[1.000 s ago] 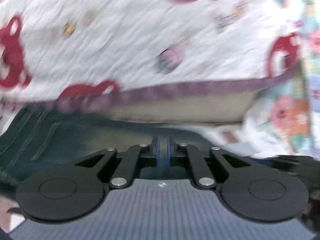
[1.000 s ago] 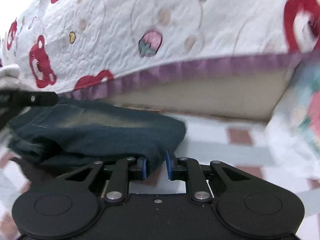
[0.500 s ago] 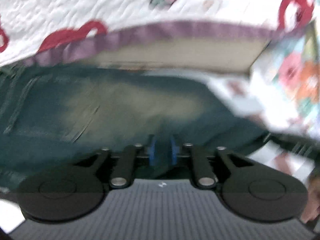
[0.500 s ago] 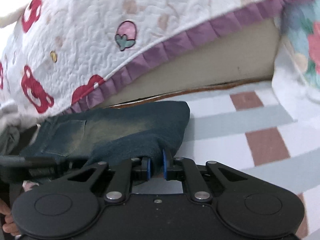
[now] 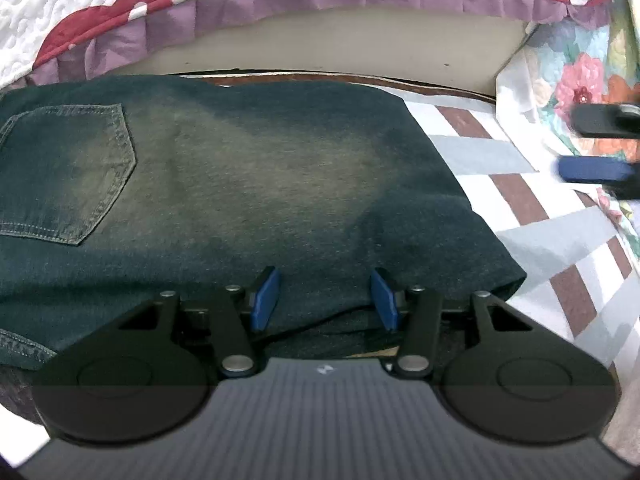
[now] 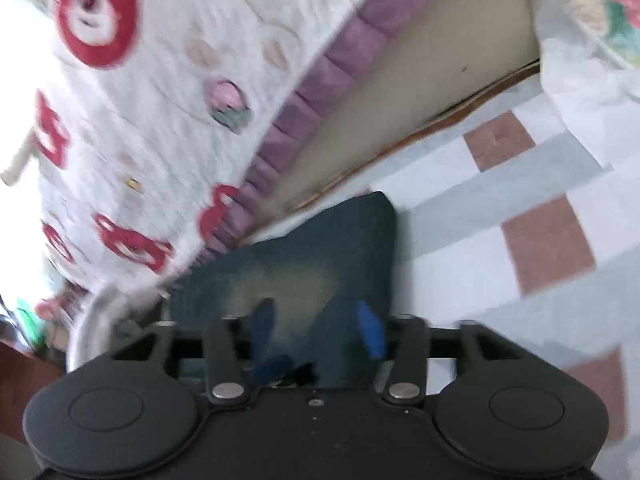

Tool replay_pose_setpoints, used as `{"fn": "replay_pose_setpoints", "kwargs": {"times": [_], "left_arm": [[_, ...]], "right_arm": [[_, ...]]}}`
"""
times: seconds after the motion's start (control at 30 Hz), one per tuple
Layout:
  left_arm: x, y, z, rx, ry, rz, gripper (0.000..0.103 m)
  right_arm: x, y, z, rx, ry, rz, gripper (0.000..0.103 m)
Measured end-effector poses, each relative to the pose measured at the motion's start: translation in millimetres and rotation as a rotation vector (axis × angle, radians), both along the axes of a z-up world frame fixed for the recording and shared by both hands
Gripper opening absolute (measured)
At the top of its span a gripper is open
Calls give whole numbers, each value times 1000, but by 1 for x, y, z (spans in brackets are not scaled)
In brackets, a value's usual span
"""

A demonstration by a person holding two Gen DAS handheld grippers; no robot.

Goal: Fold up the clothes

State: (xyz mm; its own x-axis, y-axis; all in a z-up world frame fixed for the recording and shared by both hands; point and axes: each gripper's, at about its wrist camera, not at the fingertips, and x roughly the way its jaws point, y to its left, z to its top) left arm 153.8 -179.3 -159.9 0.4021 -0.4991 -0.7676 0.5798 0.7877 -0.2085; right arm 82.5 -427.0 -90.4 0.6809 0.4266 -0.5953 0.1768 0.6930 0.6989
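Folded jeans [image 5: 248, 184] on checked sheet [image 5: 552, 248], my left gripper [image 5: 325, 300] and right gripper [image 6: 316, 328] jaws opening, released, denim between them

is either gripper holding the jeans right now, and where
Nothing is held. Both sets of jaws are opening over the folded dark blue denim jeans, their blue pads clear of the cloth near its front edge.

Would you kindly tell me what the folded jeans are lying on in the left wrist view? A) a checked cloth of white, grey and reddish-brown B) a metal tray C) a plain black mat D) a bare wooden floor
A: the folded jeans lie on the checked cloth, whose white, grey and reddish-brown squares show to their right.
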Motion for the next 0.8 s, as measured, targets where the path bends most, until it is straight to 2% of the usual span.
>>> {"fn": "replay_pose_setpoints", "kwargs": {"times": [0.03, 0.1, 0.17, 0.23, 0.27, 0.3, 0.37, 0.43, 0.6, 0.67, 0.7, 0.73, 0.8], "left_arm": [[-1, 2, 2, -2, 1, -5, 49], [-3, 5, 6, -5, 3, -19, 48], [-4, 5, 20, -49, -35, -70, 48], [-6, 2, 42, -101, -132, -124, 50], [-6, -1, 49, -120, -159, -144, 52], [-5, -6, 53, -140, -177, -161, 53], [3, -22, 46, -135, -104, -203, 56], [4, -35, 27, -85, -65, -223, 57], [0, -38, 0, -95, -5, -174, 59], [-17, -48, 2, -25, -70, -242, 61], [-26, -54, 3, 16, -108, -282, 61], [-30, -54, 7, 18, -134, -298, 65], [-37, -52, 17, 0, -180, -317, 72]], "right_arm": [[18, -5, -9, 2, 59, 67, 60], [58, -7, -25, -94, 163, 226, 60], [79, -13, -36, -138, 150, 188, 62], [94, -26, -63, 53, 175, 164, 62], [98, -27, -74, 107, 163, 150, 62], [99, -25, -80, 119, 145, 142, 62], [100, -17, -89, 140, 98, 149, 62], [102, -9, -99, 161, 50, 155, 62], [110, -4, -103, 136, -61, 151, 62], [113, -2, -99, 104, -91, 138, 46], [112, 0, -92, 80, -125, 158, 28], [112, 2, -85, 55, -160, 178, 24], [110, 7, -66, 33, -228, 199, 22]]}}
